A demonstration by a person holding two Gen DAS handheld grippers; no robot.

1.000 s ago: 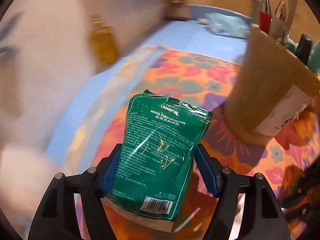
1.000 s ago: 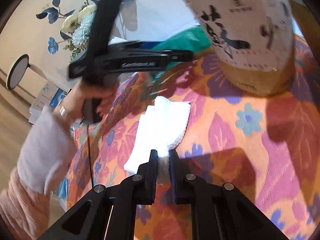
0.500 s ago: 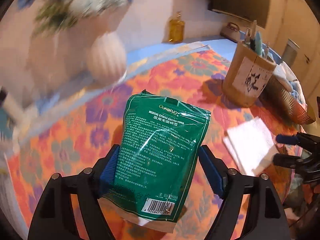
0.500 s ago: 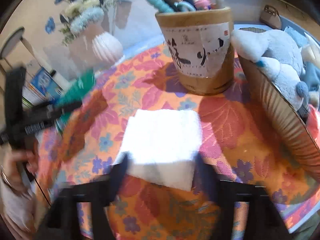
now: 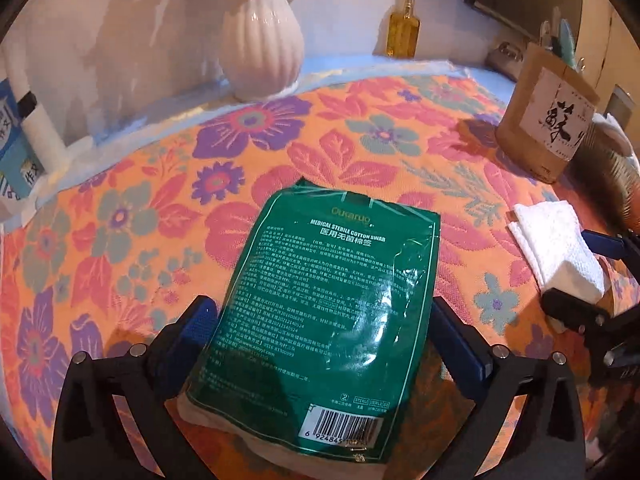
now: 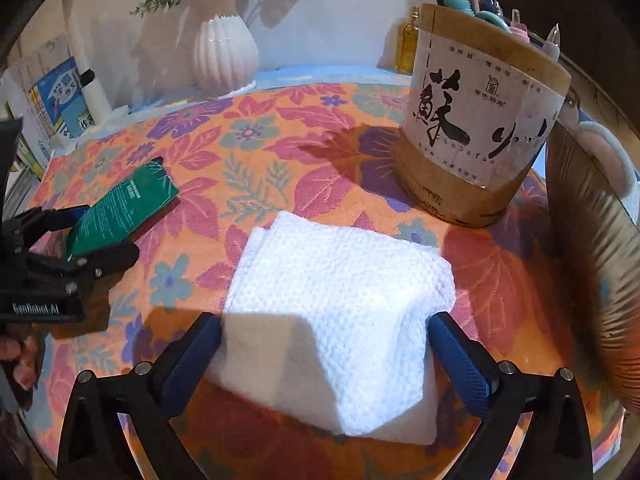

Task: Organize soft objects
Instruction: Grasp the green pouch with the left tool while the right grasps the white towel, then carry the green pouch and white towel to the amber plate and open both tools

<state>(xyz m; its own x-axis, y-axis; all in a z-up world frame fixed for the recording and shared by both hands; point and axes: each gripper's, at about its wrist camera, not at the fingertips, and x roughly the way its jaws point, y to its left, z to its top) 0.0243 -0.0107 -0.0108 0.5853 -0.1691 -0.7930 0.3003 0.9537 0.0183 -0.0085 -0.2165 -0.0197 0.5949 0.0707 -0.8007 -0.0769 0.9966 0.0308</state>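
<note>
The left gripper (image 5: 320,332) is opening, its blue ribbed pads spread either side of the glossy green cotton-swab pouch (image 5: 320,312), which lies flat on the woven floral tablecloth (image 5: 160,184). The right gripper (image 6: 324,344) is opening too, straddling the near end of a folded white waffle-textured cloth (image 6: 336,320). Beyond the cloth stands a cylindrical brown pen holder (image 6: 480,120); far left, a ribbed white vase (image 6: 224,56).

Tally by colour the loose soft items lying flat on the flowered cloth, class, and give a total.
Green: 1, the cotton swab packet
White: 1, the folded towel
Total: 2
</note>
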